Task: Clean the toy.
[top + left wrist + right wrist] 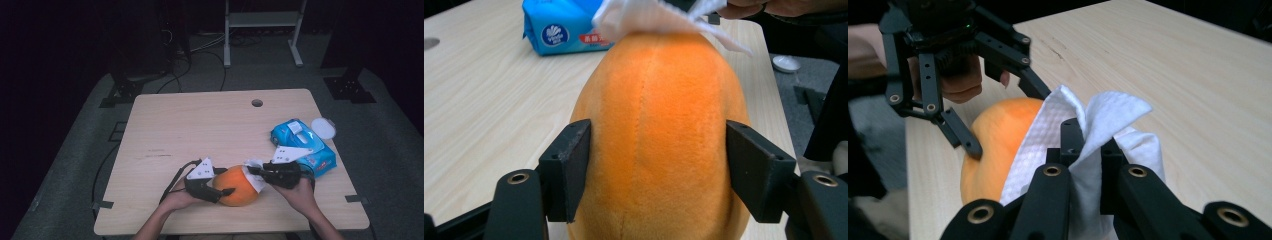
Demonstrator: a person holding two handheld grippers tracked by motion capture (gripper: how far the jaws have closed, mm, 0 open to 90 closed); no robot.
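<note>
Light wood table (200,125), round grommet hole (257,103) near the far edge, faint scuff marks left of centre. Dark room around it: grey floor (395,150), black stand feet at both far corners, a white metal frame (262,30) behind the table with cables trailing on the floor, tape tabs on the floor by the near table corners. Only container on the table is a blue wet-wipe pack (303,146) at the right edge, flap on top, contents not visible; a small white round lid (323,128) lies just beside its far end. Orange plush fruit (237,186) sits on the table near the front edge, between the two hands. Left gripper (224,192) comes in from the left, jaws either side of the plush; in the left gripper view both pads (574,165) sit flush against its sides, about half open, so it has the plush pinched. Right gripper (254,171) comes in from the right, jaws closed tight on a bunched white wipe (1088,145); wipe is draped against the plush's right end, touching it. In the right gripper view the wipe folds stick up past the jaw tips and hang down over the fingers. Wipe pack is just behind the right hand (299,192), not touched.
</note>
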